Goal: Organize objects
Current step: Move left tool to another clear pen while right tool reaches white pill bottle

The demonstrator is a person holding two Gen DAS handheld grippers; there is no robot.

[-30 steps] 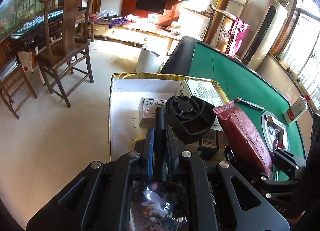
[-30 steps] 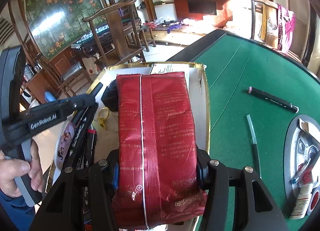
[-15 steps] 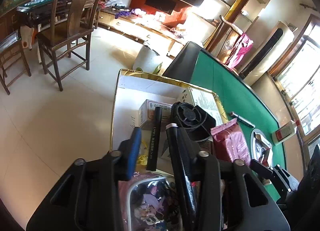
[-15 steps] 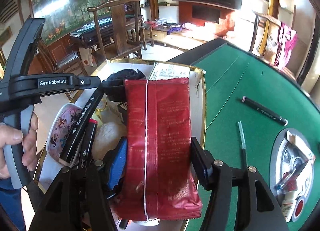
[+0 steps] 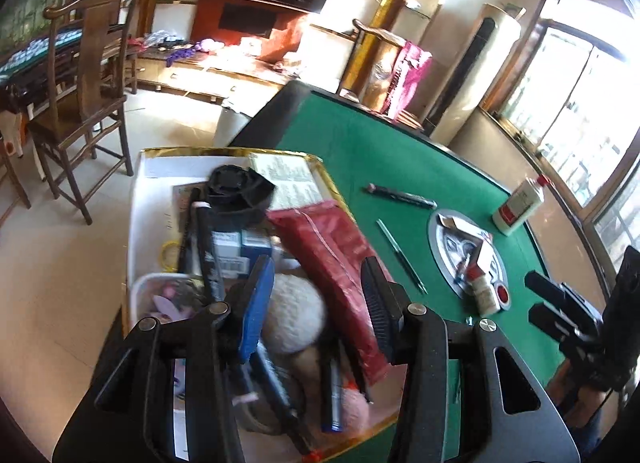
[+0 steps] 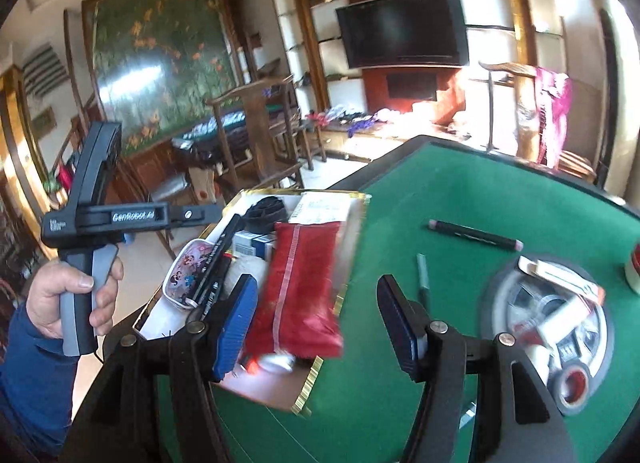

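Note:
A white box with a gold rim (image 5: 136, 223) sits at the left edge of the green table. A red packet (image 5: 328, 263) (image 6: 300, 283) lies in it. Beside the packet are a black marker (image 5: 208, 251) (image 6: 216, 263), a black fan (image 5: 236, 195), a white fluffy ball (image 5: 292, 315) and a cartoon pencil case (image 6: 184, 279). My left gripper (image 5: 318, 303) hovers open above the ball and the packet's near end, holding nothing. Open too, my right gripper (image 6: 318, 323) is drawn back from the packet, which touches neither pad.
A black marker (image 6: 476, 234) and a thin green pen (image 6: 422, 275) lie loose on the green felt. The round centre tray (image 6: 492, 303) holds tape and small boxes. A white bottle (image 5: 518, 203) stands at the far right. Wooden chairs stand on the floor to the left.
The left gripper opened and let go of the black marker, which now lies in the box. The right gripper's pads came off the red packet. Both grippers drew back and up.

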